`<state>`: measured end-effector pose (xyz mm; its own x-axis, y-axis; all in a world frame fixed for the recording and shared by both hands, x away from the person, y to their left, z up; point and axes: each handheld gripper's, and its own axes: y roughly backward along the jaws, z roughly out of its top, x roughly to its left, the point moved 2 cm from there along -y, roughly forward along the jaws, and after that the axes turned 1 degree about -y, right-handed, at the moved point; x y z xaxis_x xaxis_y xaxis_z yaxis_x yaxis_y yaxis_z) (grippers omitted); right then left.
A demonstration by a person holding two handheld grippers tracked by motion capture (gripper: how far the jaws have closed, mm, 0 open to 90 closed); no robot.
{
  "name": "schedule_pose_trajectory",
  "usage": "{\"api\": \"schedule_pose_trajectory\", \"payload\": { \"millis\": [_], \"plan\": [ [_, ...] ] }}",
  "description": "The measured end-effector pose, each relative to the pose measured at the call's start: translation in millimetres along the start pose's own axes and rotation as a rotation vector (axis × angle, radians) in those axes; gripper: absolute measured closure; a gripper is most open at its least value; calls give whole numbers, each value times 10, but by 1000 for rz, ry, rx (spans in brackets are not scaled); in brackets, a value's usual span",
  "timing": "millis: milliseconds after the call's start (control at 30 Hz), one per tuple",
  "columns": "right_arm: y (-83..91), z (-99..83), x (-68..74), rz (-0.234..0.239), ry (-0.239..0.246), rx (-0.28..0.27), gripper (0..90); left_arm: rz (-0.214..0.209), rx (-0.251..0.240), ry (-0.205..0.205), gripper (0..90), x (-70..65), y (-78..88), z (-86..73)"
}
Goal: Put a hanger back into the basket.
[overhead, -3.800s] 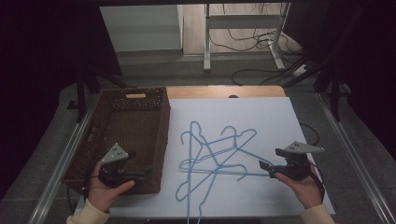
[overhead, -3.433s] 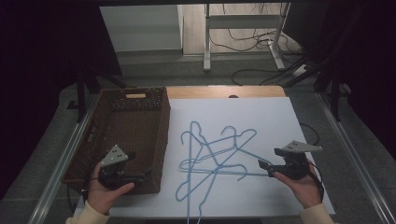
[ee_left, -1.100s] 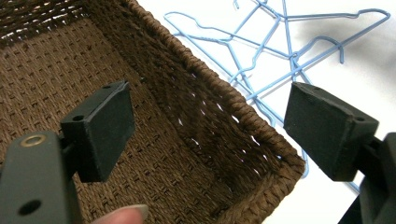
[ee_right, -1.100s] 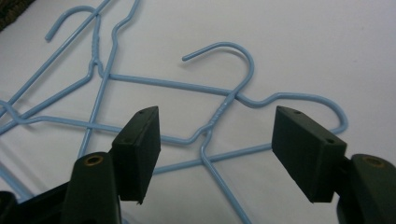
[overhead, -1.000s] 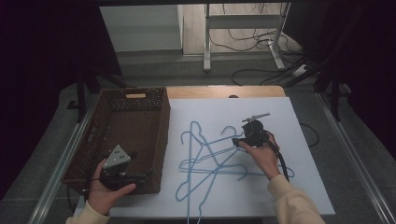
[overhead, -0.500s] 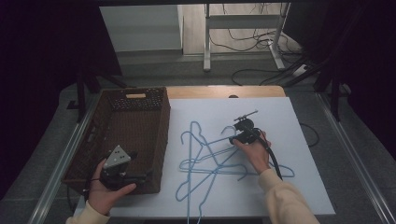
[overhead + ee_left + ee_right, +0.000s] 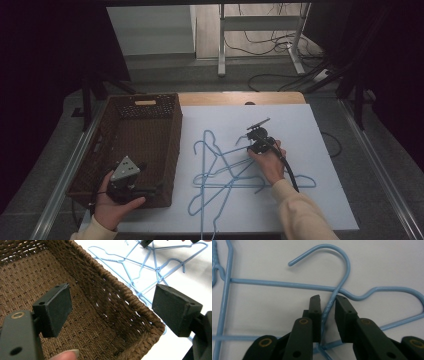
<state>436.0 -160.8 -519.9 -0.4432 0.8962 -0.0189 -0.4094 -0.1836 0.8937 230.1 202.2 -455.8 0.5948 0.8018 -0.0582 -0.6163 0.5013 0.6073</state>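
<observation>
A wooden table [image 7: 210, 98] is carrying a white sheet [image 7: 320, 150] that is covering most of its top. A brown woven basket [image 7: 150, 135] is sitting beneath the left gripper's fingers [image 7: 58, 307]. Blue wire hangers [image 7: 220, 175] are lying tangled on the sheet, one neck passing between the right gripper's fingers [image 7: 315, 315].

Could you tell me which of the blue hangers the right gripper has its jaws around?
The hanger whose twisted neck runs up between the right gripper jaws, its hook curling just beyond them; the other hangers lie nearer the basket.

no readable text, no labels, no brands, no numbers, no signs
</observation>
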Motion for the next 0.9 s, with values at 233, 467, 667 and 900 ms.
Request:
{"api": "schedule_pose_trajectory", "payload": {
  "millis": [233, 467, 667, 900],
  "plan": [
    [-1, -3, -8, 20, -27, -6, 853, 4, 0, -4, 164, -5, 6, 0],
    [107, 5, 14, 34, -21, -29, 864, 7, -2, -6, 164, -6, 14, 2],
    [342, -3, 24, 88, -13, -95, 863, 5, -9, -12, 164, -40, 26, 36],
    [638, -133, 48, 131, 4, -170, 862, -17, -20, -35, 165, -170, 30, 134]
  ]
}}
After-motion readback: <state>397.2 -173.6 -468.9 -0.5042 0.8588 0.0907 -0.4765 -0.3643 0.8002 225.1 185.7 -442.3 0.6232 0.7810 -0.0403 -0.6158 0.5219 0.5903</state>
